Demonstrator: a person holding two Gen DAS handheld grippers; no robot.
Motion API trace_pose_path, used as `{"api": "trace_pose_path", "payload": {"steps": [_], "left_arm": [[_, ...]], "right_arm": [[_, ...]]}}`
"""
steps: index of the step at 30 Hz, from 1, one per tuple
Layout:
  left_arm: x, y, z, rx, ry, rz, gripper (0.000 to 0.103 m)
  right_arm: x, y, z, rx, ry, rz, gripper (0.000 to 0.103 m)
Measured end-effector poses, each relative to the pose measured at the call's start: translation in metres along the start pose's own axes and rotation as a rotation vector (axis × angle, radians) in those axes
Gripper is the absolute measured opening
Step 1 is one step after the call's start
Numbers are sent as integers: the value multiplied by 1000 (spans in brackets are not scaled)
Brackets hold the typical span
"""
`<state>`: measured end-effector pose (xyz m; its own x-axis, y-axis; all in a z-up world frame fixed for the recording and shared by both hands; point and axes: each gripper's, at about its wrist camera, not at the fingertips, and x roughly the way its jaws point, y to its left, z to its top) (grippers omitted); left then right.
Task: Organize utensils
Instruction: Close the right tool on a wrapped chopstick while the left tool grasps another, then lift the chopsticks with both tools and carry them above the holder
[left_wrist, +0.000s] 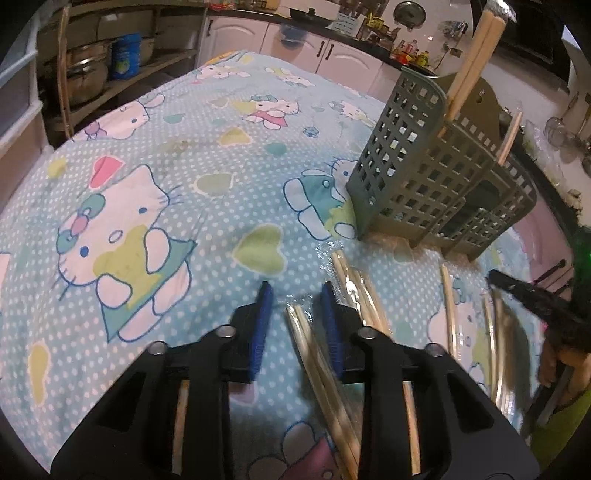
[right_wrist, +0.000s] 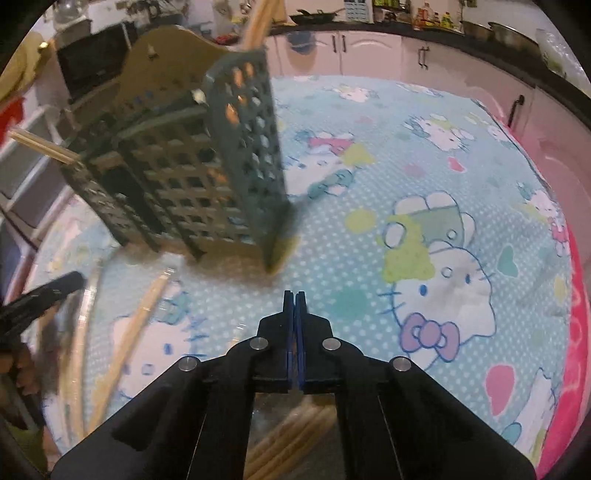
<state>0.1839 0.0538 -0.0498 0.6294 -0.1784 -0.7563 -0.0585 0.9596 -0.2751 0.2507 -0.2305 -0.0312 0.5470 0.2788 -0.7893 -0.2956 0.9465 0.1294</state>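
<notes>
1. Left wrist view: the left hand-held gripper (left_wrist: 297, 295) hovered with its blue pads apart and nothing between them, low over a tabletop covered by a cartoon-cat cloth (left_wrist: 155, 155). A wrapped pair of chopsticks (left_wrist: 314, 343) lay partly between and under the pads, with more wrapped chopsticks (left_wrist: 356, 291) just beside the right pad and a loose one (left_wrist: 448, 306) farther right. The green slotted utensil holder (left_wrist: 424, 177) stood ahead to the right, already carrying upright chopsticks (left_wrist: 476, 55). The likely risk: closing here could catch only the slippery wrapper, or pinch two bundles at once, and the pair could slide out on the lift.

2. Right wrist view: the right hand-held gripper (right_wrist: 294, 295) had its pads pressed together, seemingly on nothing at the tips; pale sticks showed blurred beneath its body, and whether it held them could not be told. The holder (right_wrist: 207, 173) leaned close at upper left, looking light and top-heavy. A careless swing of either tool could probably knock it over or tip its sticks out. The left tool (right_wrist: 40, 295) sat at the left edge near chopsticks on the cloth (right_wrist: 136, 325), so the two tools could collide.
</notes>
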Motion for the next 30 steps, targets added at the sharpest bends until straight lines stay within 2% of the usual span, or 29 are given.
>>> {"api": "trace_pose_path", "payload": {"steps": [2, 4, 9, 14, 22, 30], "left_arm": [[1, 0, 1, 8, -4, 7, 14], [2, 0, 3, 14, -8, 17, 6], [-9, 4, 8, -9, -38, -14, 3], [-38, -3, 18, -4, -104, -67, 2], [-88, -37, 37, 68, -214, -143, 1], [-111, -64, 52, 105, -273, -189, 1]], "right_arm": [[-8, 2, 3, 2, -26, 27, 1], [-16, 3, 7, -1, -52, 53, 1], [-43, 13, 15, -21, -120, 97, 1], [-70, 20, 20, -26, -172, 129, 1], [-113, 37, 27, -48, -264, 161, 1], [-147, 46, 29, -65, -338, 164, 1]]}}
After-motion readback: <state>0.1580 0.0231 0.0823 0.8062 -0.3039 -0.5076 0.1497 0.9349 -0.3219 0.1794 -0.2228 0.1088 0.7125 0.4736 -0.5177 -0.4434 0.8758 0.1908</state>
